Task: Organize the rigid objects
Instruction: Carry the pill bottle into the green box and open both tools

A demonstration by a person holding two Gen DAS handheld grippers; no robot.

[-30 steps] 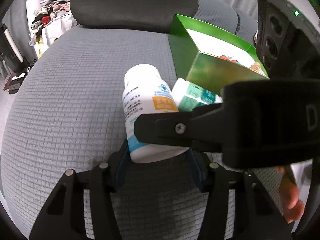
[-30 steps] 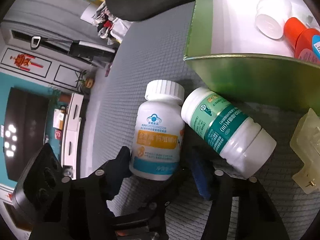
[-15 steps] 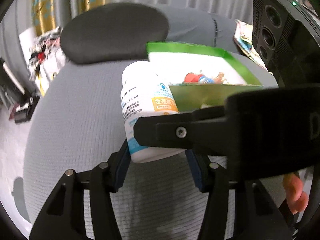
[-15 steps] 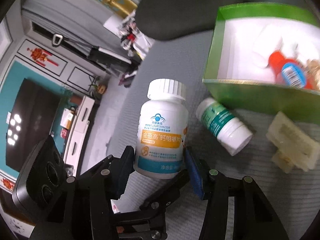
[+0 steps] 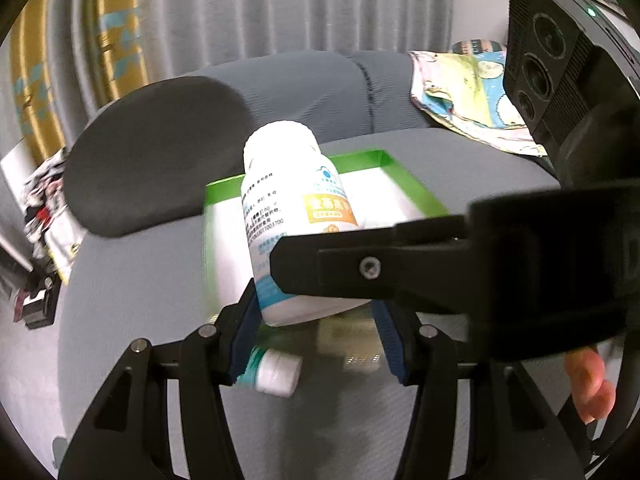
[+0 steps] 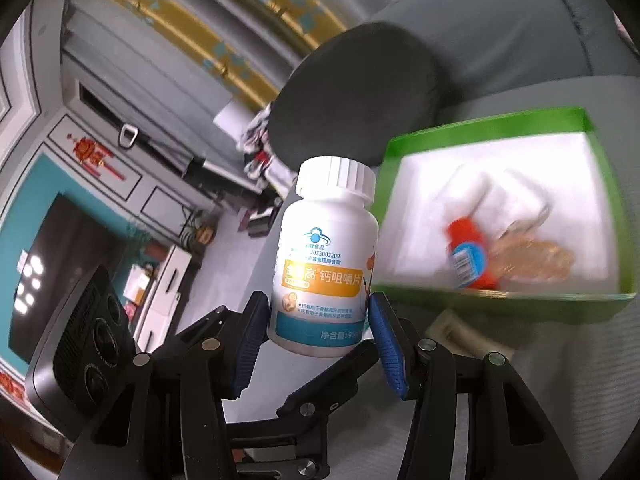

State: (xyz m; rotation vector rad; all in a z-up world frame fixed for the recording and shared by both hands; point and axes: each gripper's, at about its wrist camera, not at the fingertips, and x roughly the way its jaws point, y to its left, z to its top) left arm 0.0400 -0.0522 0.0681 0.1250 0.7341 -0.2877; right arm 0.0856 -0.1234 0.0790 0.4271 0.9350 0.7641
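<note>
Both jaws pinching white bottle (image 6: 326, 264); grey sofa (image 5: 132, 280); curtains (image 5: 256, 8) behind.

The box (image 6: 484, 132) is open at the top, but part of its floor is taken by an orange bottle (image 6: 468, 256) and a white bottle (image 6: 468, 192). A green-labelled bottle (image 5: 272, 368) lies on the sofa (image 5: 132, 292) before the box.

Seating: a grey ribbed fabric sofa (image 5: 168, 364) is seen, with a dark grey oval cushion (image 5: 160, 152) laid on it.
Window side: pale grey pleated curtains (image 5: 280, 12) are hung, edged by a gold patterned band (image 5: 116, 36).
Far wall: a dark flat television screen (image 6: 60, 272) is mounted on a teal panel (image 6: 24, 196).
Floor: pale, where visible.
</note>
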